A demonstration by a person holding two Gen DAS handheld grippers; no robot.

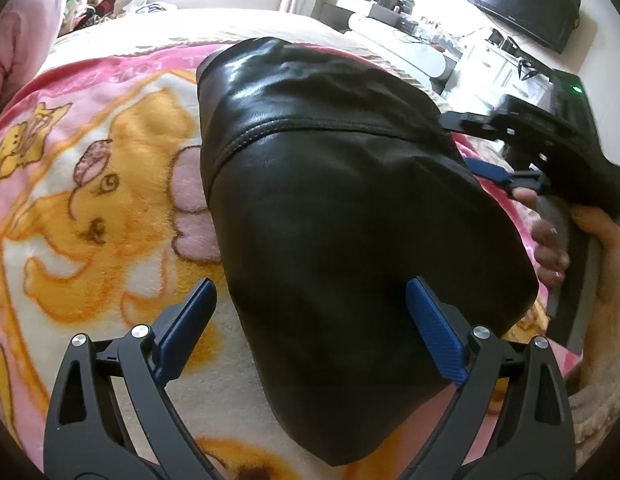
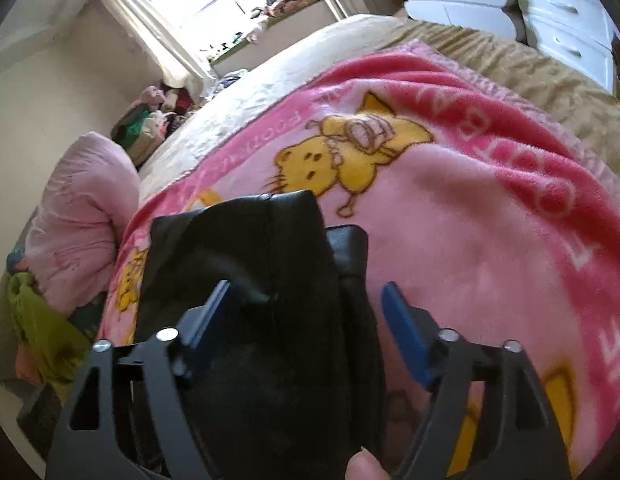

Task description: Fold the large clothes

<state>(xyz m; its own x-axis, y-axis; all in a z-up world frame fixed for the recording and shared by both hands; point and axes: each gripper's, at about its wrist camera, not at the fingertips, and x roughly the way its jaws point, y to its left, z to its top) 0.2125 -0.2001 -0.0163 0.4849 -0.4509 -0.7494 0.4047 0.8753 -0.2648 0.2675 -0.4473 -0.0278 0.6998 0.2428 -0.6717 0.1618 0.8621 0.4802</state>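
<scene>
A black leather garment (image 1: 341,208) lies folded on a pink cartoon blanket (image 1: 90,208) on a bed. My left gripper (image 1: 310,320) is open just above its near end, blue pads on either side of the fold. My right gripper (image 1: 505,160) shows at the garment's right edge, held by a hand (image 1: 581,236). In the right wrist view the garment (image 2: 246,264) lies under my right gripper (image 2: 306,312), which is open with the fabric between its fingers.
A pink pillow (image 2: 82,220) lies at the blanket's (image 2: 469,220) left. Piled clothes (image 2: 154,120) sit by the window. A white dresser (image 2: 565,12) and a black TV (image 1: 525,0) stand beyond the bed's far side.
</scene>
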